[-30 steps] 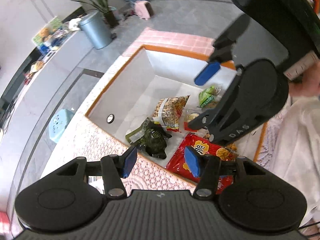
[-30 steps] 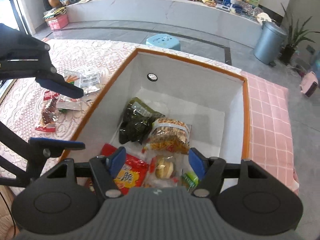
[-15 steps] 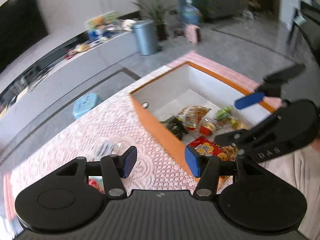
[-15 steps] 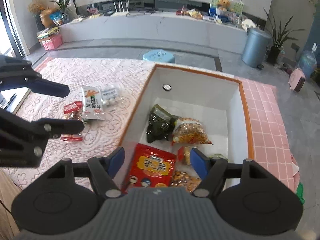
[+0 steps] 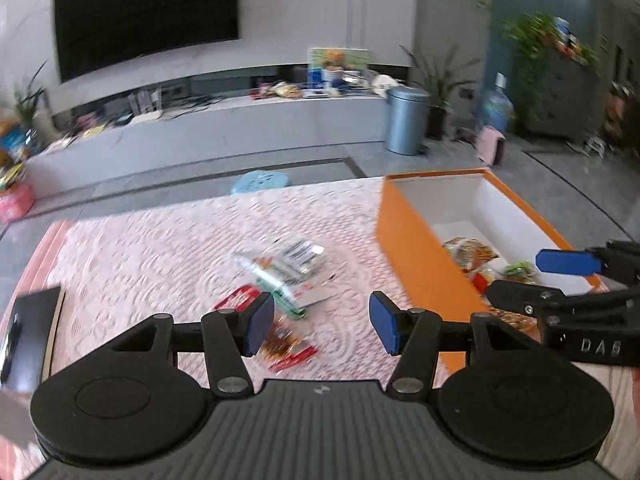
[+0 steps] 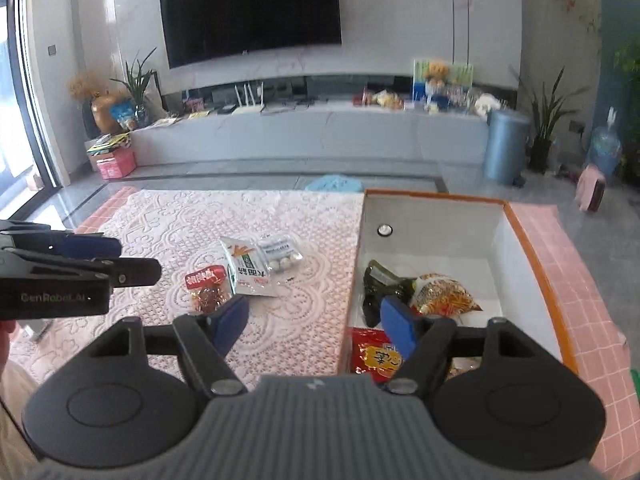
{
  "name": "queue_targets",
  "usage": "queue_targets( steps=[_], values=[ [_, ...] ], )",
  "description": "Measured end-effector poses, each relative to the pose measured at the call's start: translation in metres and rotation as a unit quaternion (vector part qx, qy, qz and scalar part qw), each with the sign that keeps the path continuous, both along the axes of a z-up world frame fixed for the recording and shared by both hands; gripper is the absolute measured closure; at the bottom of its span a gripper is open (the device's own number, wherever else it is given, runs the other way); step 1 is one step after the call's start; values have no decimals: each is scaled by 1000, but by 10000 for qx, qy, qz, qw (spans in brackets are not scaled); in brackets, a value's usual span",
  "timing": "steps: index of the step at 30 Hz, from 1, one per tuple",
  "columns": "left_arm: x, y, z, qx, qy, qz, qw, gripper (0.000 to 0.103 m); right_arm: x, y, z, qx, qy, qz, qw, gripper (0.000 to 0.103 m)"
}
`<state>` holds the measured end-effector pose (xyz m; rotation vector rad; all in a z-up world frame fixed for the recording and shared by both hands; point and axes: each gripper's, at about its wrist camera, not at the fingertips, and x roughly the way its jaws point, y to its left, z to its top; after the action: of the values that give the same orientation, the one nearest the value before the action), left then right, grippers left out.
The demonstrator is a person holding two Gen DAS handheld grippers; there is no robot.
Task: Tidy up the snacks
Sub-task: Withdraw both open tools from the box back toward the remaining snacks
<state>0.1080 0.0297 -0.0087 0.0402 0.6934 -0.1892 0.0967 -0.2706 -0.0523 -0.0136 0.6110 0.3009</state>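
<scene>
jaws of the left gripper (image 5: 322, 328) stand wide with nothing between them, hanging above the lace tablecloth (image 5: 168, 248). right gripper (image 6: 314, 326) is empty too, its jaws closing a little while still well apart, poised over the near left wall of the orange-rimmed box (image 6: 532, 248). just past the left gripper's blue pads (image 5: 260, 328) three snacks lie loose on the cloth: a red packet (image 6: 208, 286), a white packet with green print (image 6: 246, 270) overlapping it, and a clear pack of small white balls (image 6: 280, 256) touching that one. inside the white-lined box lie a dark green bag (image 6: 380, 288), a yellow-orange bag (image 6: 444, 298) beside it, and a red bag with yellow lettering (image 6: 374, 354) nearest the camera. beyond the table sit a blue stool (image 6: 334, 182), a grey bin (image 6: 506, 146) and a wall television (image 6: 252, 8)
</scene>
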Motion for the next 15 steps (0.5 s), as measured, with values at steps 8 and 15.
queue_targets(
  steps=[8, 15],
  values=[
    [-5, 29, -30, -259, 291, 458, 9982, 38, -21, 56, -24, -533, -596, 600, 9950, 48],
    [12, 37, -47, -380, 538, 552, 9963, 38, -3, 85, -48, -741, -443, 841, 9927, 54]
  ],
)
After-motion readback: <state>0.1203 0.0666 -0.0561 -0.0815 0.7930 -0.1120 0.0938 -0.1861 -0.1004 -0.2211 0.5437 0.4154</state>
